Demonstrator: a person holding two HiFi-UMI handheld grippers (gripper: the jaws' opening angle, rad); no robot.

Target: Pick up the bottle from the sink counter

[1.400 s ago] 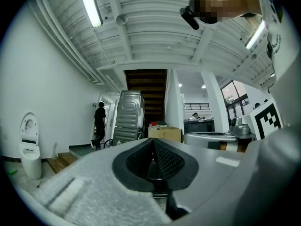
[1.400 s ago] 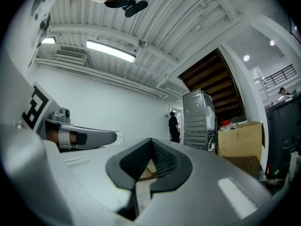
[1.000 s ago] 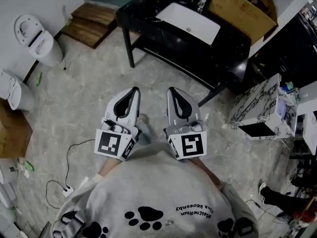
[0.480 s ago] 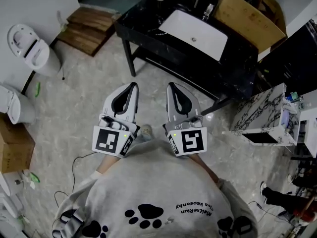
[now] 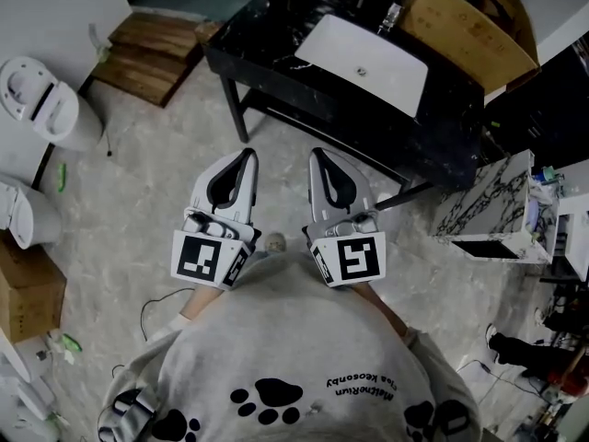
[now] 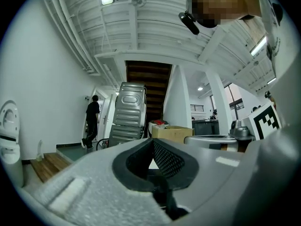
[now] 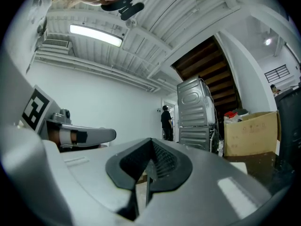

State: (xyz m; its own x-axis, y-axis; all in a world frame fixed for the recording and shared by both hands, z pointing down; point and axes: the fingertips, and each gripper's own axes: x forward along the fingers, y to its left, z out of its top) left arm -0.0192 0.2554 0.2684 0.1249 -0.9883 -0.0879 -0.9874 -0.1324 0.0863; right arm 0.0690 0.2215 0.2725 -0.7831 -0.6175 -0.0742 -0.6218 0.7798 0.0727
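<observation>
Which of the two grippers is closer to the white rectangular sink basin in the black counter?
Right. The right gripper hangs over the floor short of the white rectangular sink basin, roughly in line with it; the left gripper is beside it, farther to the left.

bottle (image 5: 393,16): small, clear-looking, upright on the black sink counter (image 5: 276,40) at the top of the head view, just behind the far right corner of the white rectangular basin (image 5: 368,58), apparently touching nothing but the countertop; too small to read cap or label
</observation>
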